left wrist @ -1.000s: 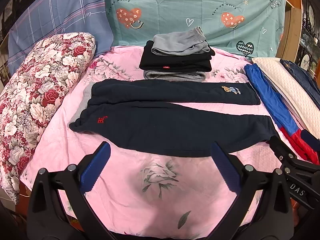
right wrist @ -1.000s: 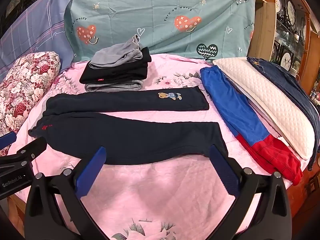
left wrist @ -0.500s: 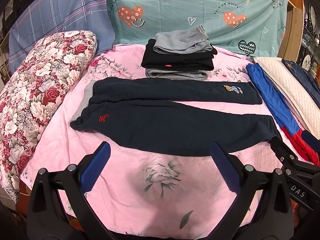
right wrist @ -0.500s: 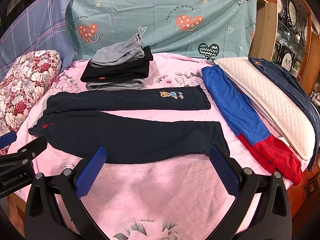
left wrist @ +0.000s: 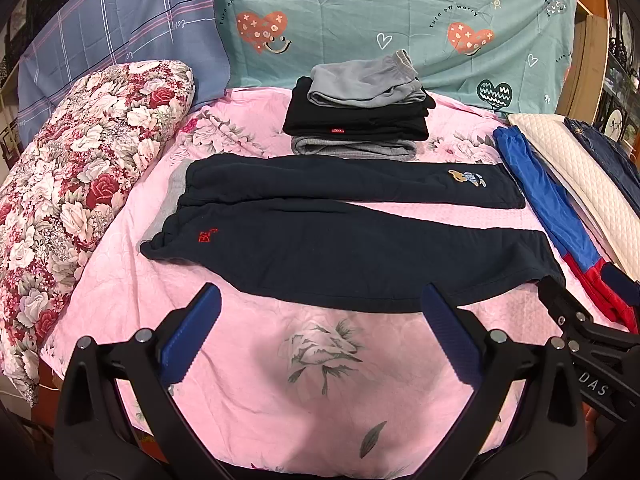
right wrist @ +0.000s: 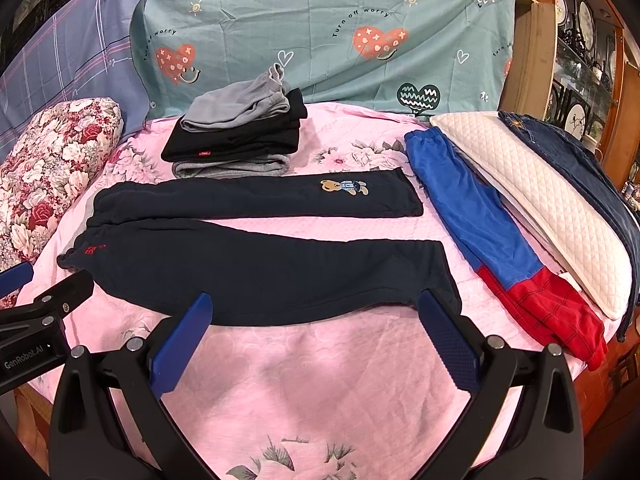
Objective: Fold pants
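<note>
Dark navy pants (left wrist: 340, 248) (right wrist: 256, 264) lie spread flat on the pink floral sheet, waistband to the left, both legs running right, the far leg bearing a bear patch (right wrist: 345, 187). My left gripper (left wrist: 320, 300) hovers open just short of the near leg's lower edge, nothing between its blue pads. My right gripper (right wrist: 316, 312) is open too, near the cuff end of the near leg. Each gripper shows at the edge of the other's view.
A stack of folded grey and black garments (left wrist: 360, 116) sits behind the pants. Blue-and-red pants (right wrist: 492, 236), a white quilted pad (right wrist: 536, 200) and jeans (right wrist: 580, 172) lie at the right. A floral pillow (left wrist: 76, 184) lines the left edge.
Both grippers have drifted slightly; the pants sit a little lower and closer in both views. Jaws stay open and the cloth has not moved.
</note>
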`<state>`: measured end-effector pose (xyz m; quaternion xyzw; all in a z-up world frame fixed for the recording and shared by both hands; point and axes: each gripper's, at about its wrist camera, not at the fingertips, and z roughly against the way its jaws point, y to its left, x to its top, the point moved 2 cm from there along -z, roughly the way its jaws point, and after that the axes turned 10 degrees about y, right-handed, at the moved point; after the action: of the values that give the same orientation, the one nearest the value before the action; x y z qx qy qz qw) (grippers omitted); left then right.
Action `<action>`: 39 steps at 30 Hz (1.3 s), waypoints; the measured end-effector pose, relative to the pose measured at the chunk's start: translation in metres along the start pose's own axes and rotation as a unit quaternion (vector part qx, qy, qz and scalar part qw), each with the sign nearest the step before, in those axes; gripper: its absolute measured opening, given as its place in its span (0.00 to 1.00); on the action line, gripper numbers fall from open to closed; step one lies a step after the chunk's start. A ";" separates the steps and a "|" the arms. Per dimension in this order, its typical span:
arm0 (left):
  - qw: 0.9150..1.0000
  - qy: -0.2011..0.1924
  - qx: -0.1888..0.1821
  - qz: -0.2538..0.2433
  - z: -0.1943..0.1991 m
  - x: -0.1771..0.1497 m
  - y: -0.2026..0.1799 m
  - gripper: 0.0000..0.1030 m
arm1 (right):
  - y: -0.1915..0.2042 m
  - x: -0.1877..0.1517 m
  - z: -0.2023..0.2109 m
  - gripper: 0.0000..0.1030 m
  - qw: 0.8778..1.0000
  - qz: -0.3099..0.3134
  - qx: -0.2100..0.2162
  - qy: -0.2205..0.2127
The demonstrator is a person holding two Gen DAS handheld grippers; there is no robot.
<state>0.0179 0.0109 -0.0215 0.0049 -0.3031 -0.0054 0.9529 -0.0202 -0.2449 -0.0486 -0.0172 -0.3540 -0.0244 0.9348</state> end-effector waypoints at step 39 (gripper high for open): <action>1.000 0.006 -0.001 0.000 -0.005 0.000 0.004 0.98 | 0.002 0.003 -0.006 0.99 1.000 0.003 0.003 0.015</action>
<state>0.0207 0.0152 -0.0259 0.0035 -0.2973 -0.0057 0.9548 -0.0142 -0.2428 -0.0511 -0.0149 -0.3403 -0.0203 0.9400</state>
